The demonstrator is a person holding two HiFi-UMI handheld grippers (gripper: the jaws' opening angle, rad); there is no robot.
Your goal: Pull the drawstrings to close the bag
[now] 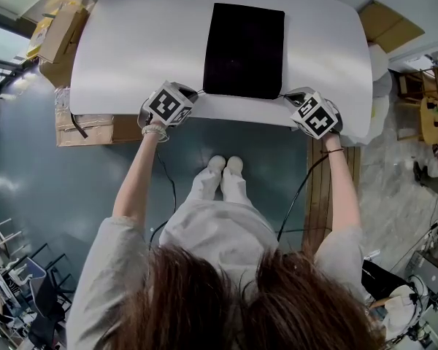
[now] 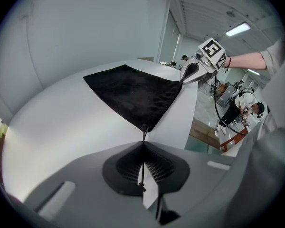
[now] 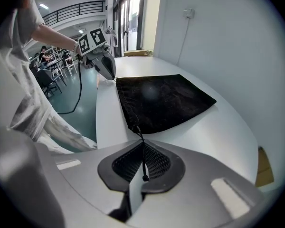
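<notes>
left tool (image 1: pixel 184 97) and right tool (image 1: pixel 298 102) each clamp a thin black drawstring (image 2: pixel 143 136) at the flat black cloth bag's (image 1: pixel 244 49) 7 and 5 o'clock corners, so pulling outward should cinch it.

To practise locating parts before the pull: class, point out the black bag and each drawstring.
black bag (image 1: pixel 244 49), head view, middle of fabric.
left drawstring (image 2: pixel 144 135), left gripper view, cord leaving bag corner.
right drawstring (image 3: pixel 145 177), right gripper view, end knot.

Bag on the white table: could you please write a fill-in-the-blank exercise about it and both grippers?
The bag on the white table is ___ in colour.
The left gripper is ___ on a drawstring.
The right gripper pinches the bag's other ___.
Missing words: black; shut; drawstring.
</notes>
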